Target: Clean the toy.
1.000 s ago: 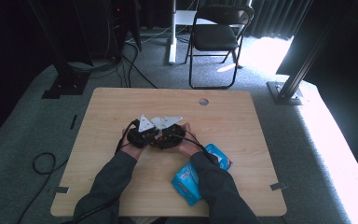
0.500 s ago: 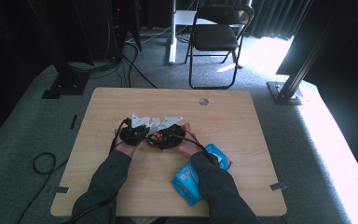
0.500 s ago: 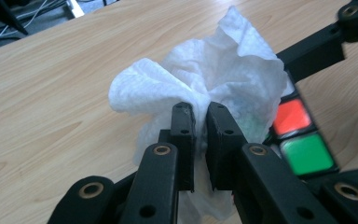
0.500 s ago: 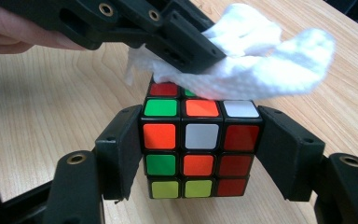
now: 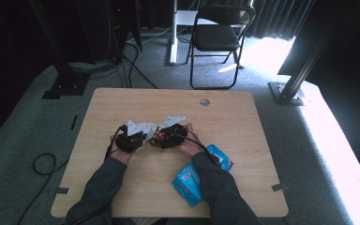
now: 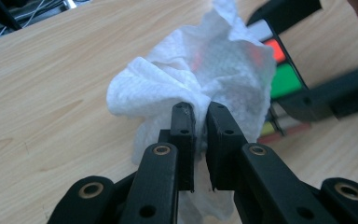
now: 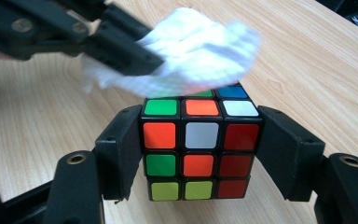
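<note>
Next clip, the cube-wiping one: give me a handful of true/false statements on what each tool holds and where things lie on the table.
1. The right tool is shut on the puzzle cube. True.
2. The left tool holds a blue sponge. False: its jaws pinch a white wipe.
3. The wipe lies against the cube. True: in the right gripper view it drapes over the cube's top face.
4. The cube shows one solid colour per face. False: the near face mixes green, orange, white, red and yellow.
5. The blue packet lies at the table's far edge. False: it lies near the front edge, beside the person's right forearm.
</note>
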Available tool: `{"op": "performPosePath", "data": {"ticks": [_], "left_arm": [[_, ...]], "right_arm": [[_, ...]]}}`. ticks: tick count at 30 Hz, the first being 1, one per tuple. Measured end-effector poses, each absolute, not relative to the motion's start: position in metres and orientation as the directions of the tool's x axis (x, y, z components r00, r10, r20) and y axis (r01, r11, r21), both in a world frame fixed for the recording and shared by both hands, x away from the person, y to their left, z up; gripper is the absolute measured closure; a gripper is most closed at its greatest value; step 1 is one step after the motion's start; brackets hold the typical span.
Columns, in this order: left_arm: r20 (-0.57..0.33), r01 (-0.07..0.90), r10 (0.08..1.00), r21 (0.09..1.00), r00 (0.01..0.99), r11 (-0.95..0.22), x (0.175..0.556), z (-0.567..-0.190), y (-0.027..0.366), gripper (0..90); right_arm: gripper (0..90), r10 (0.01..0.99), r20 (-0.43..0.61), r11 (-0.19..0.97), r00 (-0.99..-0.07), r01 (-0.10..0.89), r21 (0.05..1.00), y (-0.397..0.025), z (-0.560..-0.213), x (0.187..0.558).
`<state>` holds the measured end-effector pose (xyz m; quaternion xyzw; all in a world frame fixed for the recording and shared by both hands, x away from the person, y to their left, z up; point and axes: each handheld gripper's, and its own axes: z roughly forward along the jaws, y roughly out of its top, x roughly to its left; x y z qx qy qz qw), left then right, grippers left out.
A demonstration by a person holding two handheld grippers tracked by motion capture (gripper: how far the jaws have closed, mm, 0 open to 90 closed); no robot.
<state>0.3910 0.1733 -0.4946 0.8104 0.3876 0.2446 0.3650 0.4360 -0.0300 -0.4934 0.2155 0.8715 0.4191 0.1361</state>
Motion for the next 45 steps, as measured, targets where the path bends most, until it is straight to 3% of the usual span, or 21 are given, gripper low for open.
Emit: {"op": "performPosePath", "data": {"ticks": [31,45], "left_arm": [[0.132,0.405,0.7,0.735,0.702,-0.543,0.372,-0.52,0.133,82.2],[0.126,0.411,0.752,0.773,0.646,-0.483,0.378,-0.503,0.154,82.1]], "right_arm": [[34.4,0.546,-0.041,0.505,-0.837,0.289,0.813,-0.037,-0.49,0.439],[34.4,0.539,-0.036,0.503,-0.842,0.287,0.815,-0.037,-0.491,0.439]]}}
